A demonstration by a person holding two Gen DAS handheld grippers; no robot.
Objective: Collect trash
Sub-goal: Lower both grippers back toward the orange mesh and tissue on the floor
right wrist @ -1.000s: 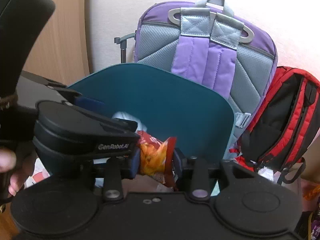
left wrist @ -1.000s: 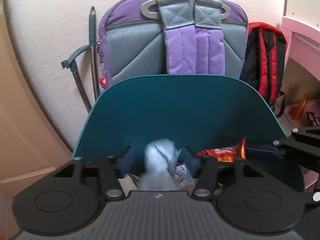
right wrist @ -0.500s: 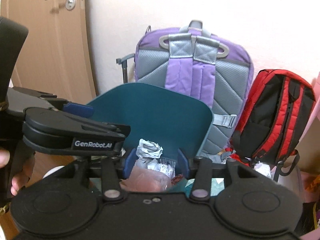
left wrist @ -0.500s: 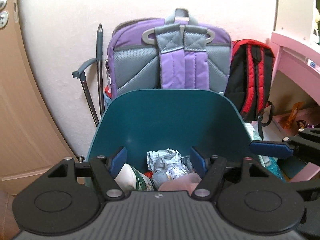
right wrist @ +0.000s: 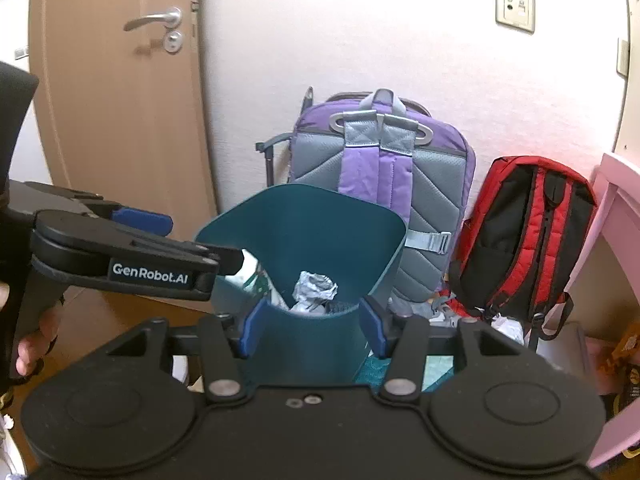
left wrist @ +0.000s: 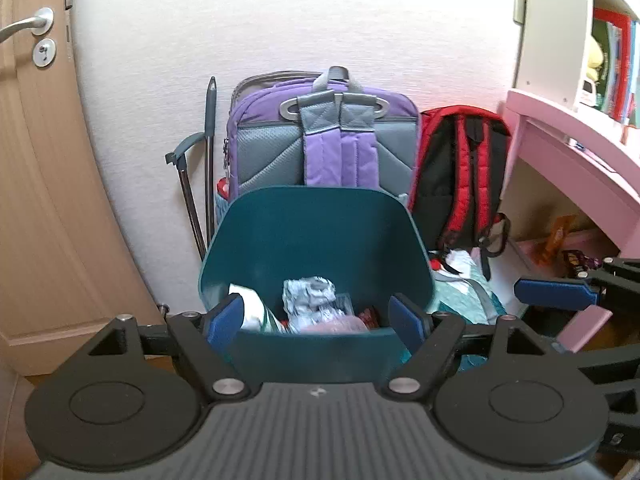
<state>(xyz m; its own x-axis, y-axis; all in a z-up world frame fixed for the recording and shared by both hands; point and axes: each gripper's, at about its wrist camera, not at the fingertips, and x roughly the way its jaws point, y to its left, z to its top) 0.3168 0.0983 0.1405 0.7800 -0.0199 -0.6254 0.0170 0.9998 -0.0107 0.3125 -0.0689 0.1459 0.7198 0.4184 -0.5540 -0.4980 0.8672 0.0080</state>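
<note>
A teal bin (left wrist: 320,236) stands on the floor against the bags. Inside it lie a crumpled grey-white paper (left wrist: 308,294), a white-and-green wrapper (left wrist: 256,314) and a pinkish piece (left wrist: 340,325). My left gripper (left wrist: 316,320) hovers in front of and above the bin; its jaws are opening, with nothing held between the blue pads (left wrist: 224,320). My right gripper (right wrist: 314,326) is beside it on the right, jaws also opening and empty. The right wrist view shows the bin (right wrist: 304,220), the paper (right wrist: 314,290) and the left gripper (right wrist: 188,240) from the side.
A purple-grey backpack (left wrist: 340,152) and a red-black backpack (left wrist: 460,172) lean on the wall behind the bin. A wooden door (left wrist: 40,200) is at the left, a pink desk (left wrist: 568,140) at the right. A hand (right wrist: 32,344) holds the left gripper's grip.
The left gripper let go of the crumpled paper and the right one of an orange snack bag. Both pulled back and up from the bin, jaws spreading wider.
</note>
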